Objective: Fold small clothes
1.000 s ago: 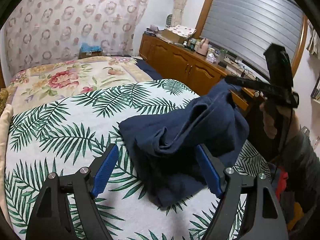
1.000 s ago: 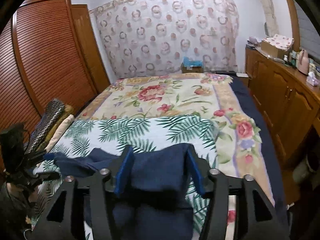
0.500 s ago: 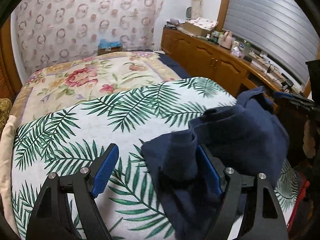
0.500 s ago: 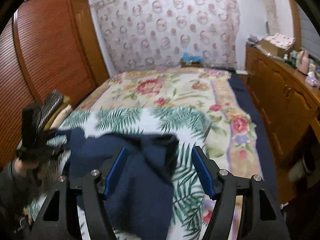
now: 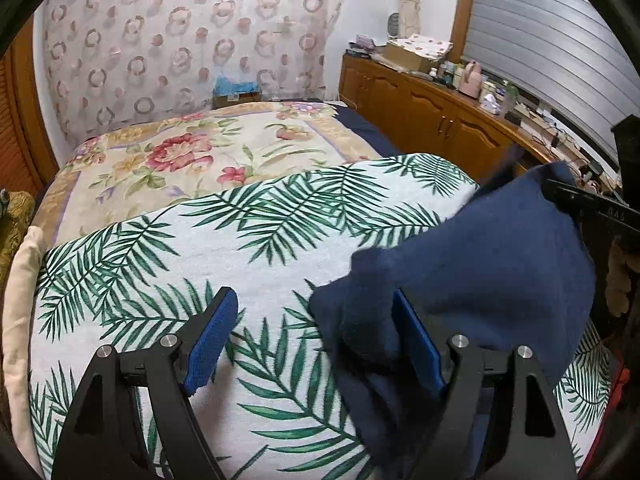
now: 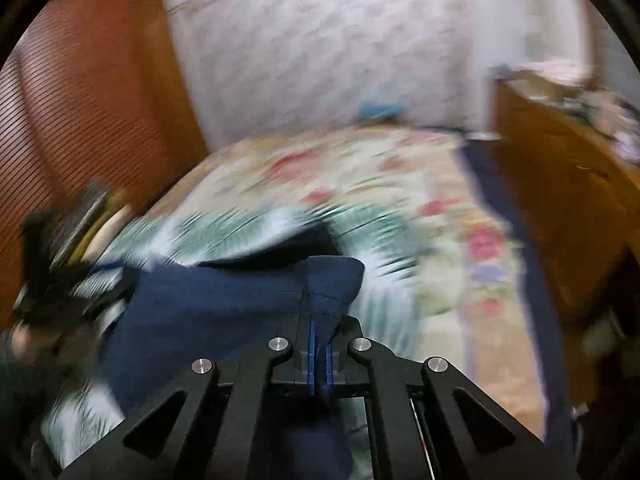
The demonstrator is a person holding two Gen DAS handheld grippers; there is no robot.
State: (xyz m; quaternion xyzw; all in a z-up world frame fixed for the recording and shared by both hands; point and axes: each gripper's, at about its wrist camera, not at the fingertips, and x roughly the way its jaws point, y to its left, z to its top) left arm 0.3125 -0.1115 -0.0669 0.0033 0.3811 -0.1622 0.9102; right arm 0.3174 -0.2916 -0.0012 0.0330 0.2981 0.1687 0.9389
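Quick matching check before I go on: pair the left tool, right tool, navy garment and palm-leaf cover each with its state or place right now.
Things:
1. left tool
2. right tool
3. navy garment
4. palm-leaf cover

States:
A. spread over the bed
B. shut on cloth
C. jaws wide apart
D. bunched, partly lifted

Pairs: 1-C, 2-B, 3-D, 4-A

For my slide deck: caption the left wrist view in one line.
Open left gripper hovers over a palm-leaf bedspread, its right-hand finger against a rumpled navy garment.
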